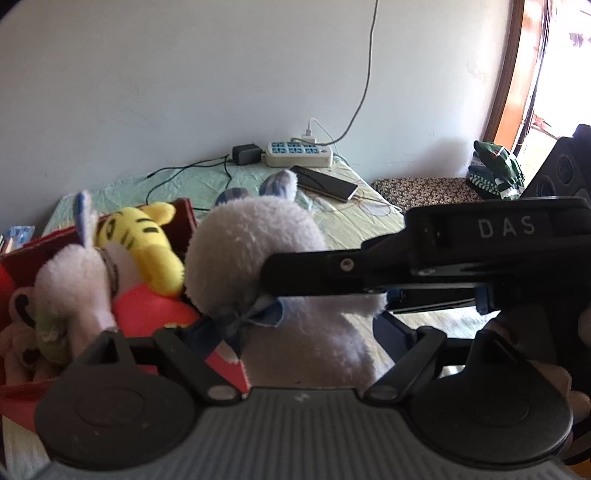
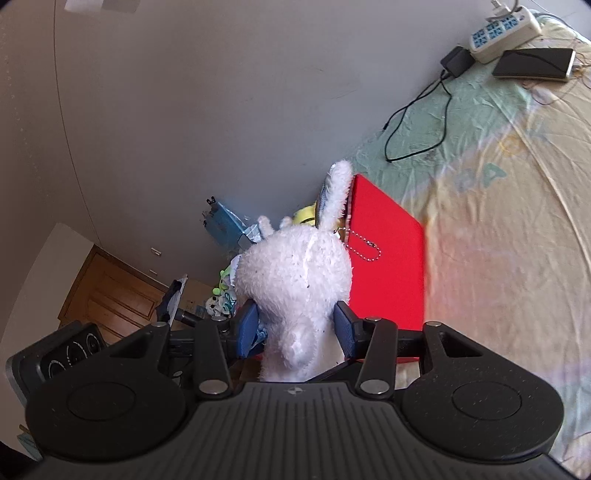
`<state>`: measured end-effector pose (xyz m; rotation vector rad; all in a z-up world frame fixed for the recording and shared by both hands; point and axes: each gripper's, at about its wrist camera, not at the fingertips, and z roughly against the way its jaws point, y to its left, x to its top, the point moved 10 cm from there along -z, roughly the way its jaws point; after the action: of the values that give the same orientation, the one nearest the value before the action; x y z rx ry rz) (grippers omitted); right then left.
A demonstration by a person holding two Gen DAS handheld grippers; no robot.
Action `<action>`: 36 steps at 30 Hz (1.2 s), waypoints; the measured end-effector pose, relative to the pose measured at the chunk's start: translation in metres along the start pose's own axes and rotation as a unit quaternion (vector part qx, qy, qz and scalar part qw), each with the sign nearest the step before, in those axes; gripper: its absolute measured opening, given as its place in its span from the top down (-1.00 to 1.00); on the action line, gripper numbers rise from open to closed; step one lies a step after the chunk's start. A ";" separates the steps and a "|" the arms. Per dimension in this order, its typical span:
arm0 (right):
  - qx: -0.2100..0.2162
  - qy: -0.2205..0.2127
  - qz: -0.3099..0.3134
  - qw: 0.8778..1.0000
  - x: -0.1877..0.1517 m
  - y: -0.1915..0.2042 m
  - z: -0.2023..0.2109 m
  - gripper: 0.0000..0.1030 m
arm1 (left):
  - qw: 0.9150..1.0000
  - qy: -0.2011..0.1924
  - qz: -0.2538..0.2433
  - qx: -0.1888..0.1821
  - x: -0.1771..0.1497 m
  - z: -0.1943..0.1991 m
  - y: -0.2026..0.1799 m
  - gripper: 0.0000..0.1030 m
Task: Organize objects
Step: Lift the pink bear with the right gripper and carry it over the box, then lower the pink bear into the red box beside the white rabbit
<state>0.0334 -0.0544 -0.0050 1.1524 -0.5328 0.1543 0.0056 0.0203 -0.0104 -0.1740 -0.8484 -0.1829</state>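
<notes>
- The red box [image 1: 184, 221] sat at the left of the left wrist view, already holding a yellow tiger plush [image 1: 147, 240] and other soft toys; its open top was probably where the toy in hand was bound.
- The white plush rabbit [image 2: 295, 280] was off the bed, pinched at its body by the right gripper [image 2: 297, 326], whose blue pads [image 2: 248, 325] pressed into the fur on both sides.
- Its long axis ran away from the right wrist camera, head and ears pointing forward toward the box, tail end nearest the camera.
- The left gripper [image 1: 269, 332] sat just below the rabbit; its fingertips were hidden behind the fur, so whether they touched it could not be told.
- The right hand looked the nearer and the one carrying.
- The bed sheet [image 2: 498, 221] lay to the right, bearing a power strip [image 2: 506, 29] and a phone [image 2: 535, 62].
</notes>
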 end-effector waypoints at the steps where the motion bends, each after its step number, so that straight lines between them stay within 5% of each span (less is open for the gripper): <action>1: 0.002 -0.002 0.007 1.000 -0.001 0.008 -0.007 0.07 | 1.000 -0.006 0.000 0.001 0.001 0.006 0.009 -0.67; 11: 0.034 -0.002 0.069 0.997 -0.009 0.076 -0.082 0.07 | 0.998 -0.048 0.011 0.038 0.008 0.053 0.102 -0.67; 22: 0.059 0.035 0.087 0.994 -0.020 0.113 -0.172 0.07 | 0.995 -0.045 0.037 0.082 0.002 0.062 0.202 -0.67; 29: 0.033 0.051 0.105 0.993 -0.031 0.108 -0.210 0.09 | 0.995 -0.016 0.035 0.097 -0.015 0.033 0.248 -0.67; 36: -0.014 0.053 0.152 0.987 -0.042 0.105 -0.217 0.15 | 0.995 0.005 0.043 0.086 -0.024 0.019 0.251 -0.71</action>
<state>0.0270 0.1905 -0.0026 1.0248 -0.6124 0.4677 0.0340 0.2702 -0.0363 -0.0478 -0.8411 -0.0304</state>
